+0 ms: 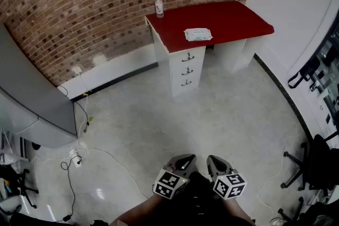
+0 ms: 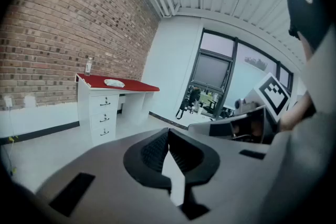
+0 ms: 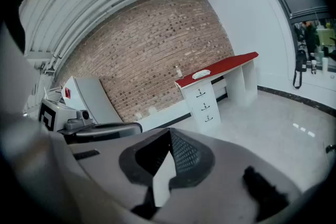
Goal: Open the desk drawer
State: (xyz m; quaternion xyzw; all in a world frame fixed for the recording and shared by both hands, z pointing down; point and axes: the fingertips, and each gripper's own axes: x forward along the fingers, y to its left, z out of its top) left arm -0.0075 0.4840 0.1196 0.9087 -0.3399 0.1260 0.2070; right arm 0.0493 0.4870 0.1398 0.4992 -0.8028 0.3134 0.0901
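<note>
A white desk with a red top [image 1: 222, 23] stands against the brick wall, far across the floor. Its drawer unit [image 1: 187, 70] holds three shut drawers with dark handles; it also shows small in the left gripper view [image 2: 103, 116] and the right gripper view [image 3: 203, 104]. My left gripper [image 1: 181, 162] and right gripper [image 1: 214, 162] are held side by side close to the body at the bottom of the head view, far from the desk. Both are shut with nothing between the tips [image 2: 168, 134] [image 3: 169, 135].
A clear bottle [image 1: 159, 6] and a pack of wipes [image 1: 198, 34] sit on the desk top. A grey board [image 1: 37, 108] leans at the left, with cables [image 1: 74, 161] on the floor. Office chairs [image 1: 312, 166] stand at the right. Pale floor lies between me and the desk.
</note>
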